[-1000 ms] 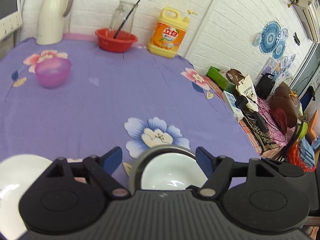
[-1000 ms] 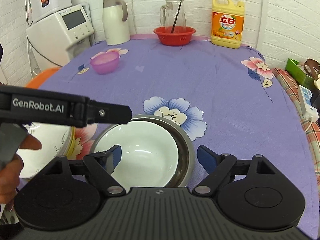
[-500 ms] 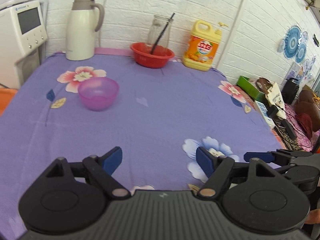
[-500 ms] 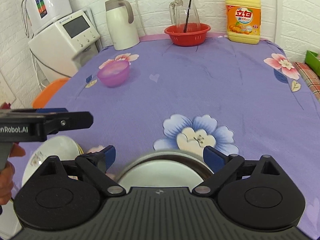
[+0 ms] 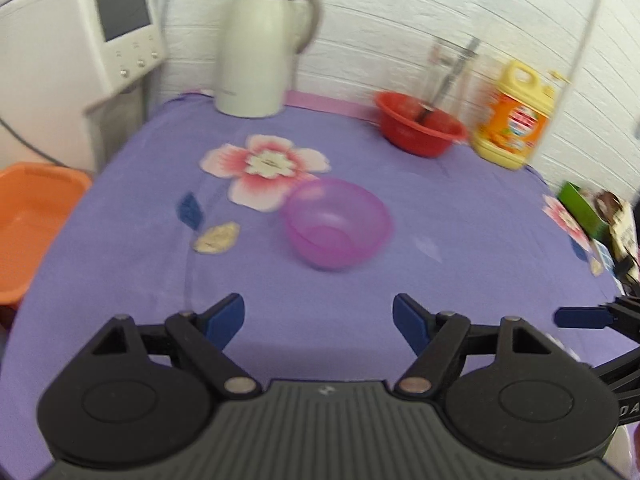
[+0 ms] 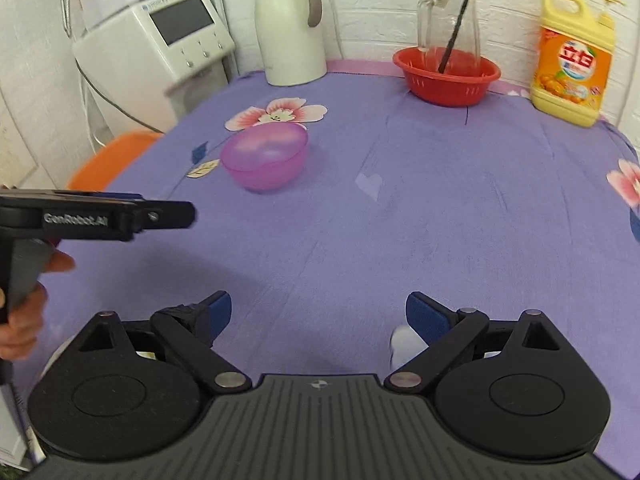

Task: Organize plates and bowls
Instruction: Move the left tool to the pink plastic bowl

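Observation:
A translucent purple bowl [image 5: 338, 224] stands upright on the purple flowered tablecloth [image 5: 120, 248], ahead of my left gripper [image 5: 319, 317], which is open and empty above the cloth. The bowl also shows in the right wrist view [image 6: 265, 157], far ahead and to the left of my right gripper [image 6: 319, 314], which is open and empty. The left gripper's body shows in the right wrist view at the left edge [image 6: 96, 218]. The white bowl in the metal bowl and the white plate are out of view, below the grippers.
At the back of the table stand a white thermos jug [image 6: 289, 24], a red basket [image 6: 446, 74] holding a glass jug, and a yellow detergent bottle [image 6: 572, 64]. A white appliance [image 6: 160, 40] and an orange basin [image 5: 32, 220] are off the table's left edge.
Both grippers have risen and tilted up and to the left. The white bowl, metal bowl and plate have dropped out of view. The purple bowl now sits nearer the middle of the left view.

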A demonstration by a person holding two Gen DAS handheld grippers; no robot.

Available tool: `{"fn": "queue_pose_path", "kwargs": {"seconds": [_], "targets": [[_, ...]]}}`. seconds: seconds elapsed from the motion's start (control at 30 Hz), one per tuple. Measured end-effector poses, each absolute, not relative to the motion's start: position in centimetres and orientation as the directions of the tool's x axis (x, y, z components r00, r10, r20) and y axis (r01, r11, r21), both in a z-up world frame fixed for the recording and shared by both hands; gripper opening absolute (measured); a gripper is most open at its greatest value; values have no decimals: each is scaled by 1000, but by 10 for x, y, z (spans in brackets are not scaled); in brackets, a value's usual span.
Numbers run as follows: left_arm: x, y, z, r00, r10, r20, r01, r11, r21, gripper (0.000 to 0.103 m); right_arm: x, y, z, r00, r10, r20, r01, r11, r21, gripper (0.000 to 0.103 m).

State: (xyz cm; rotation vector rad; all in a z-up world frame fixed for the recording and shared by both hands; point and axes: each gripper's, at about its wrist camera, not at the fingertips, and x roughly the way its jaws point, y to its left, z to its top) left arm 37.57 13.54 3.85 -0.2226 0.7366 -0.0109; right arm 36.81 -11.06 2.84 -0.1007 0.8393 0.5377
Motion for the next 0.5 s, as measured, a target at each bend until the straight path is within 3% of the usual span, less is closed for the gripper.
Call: {"fn": "queue_pose_path", "kwargs": {"seconds": [0.1, 0.23, 0.4, 0.5], "targets": [[398, 163, 41, 749, -60, -660, -115, 969, -219, 76, 397, -92, 31, 541, 426, -725, -504, 855, 126, 103], [441, 177, 35, 739, -114, -664, -101, 955, -277, 76, 429, -54, 22, 541, 426, -725, -544, 835, 85, 103], [485, 167, 8, 708, -137, -693, -79, 960, -270, 76, 455, -18, -6, 542, 364, -758, -581, 813, -25, 103], [500, 163, -6, 697, -164, -698, -58, 957, -283, 76, 463, -14, -23, 509, 360, -782, -592, 806, -15, 103]]}}
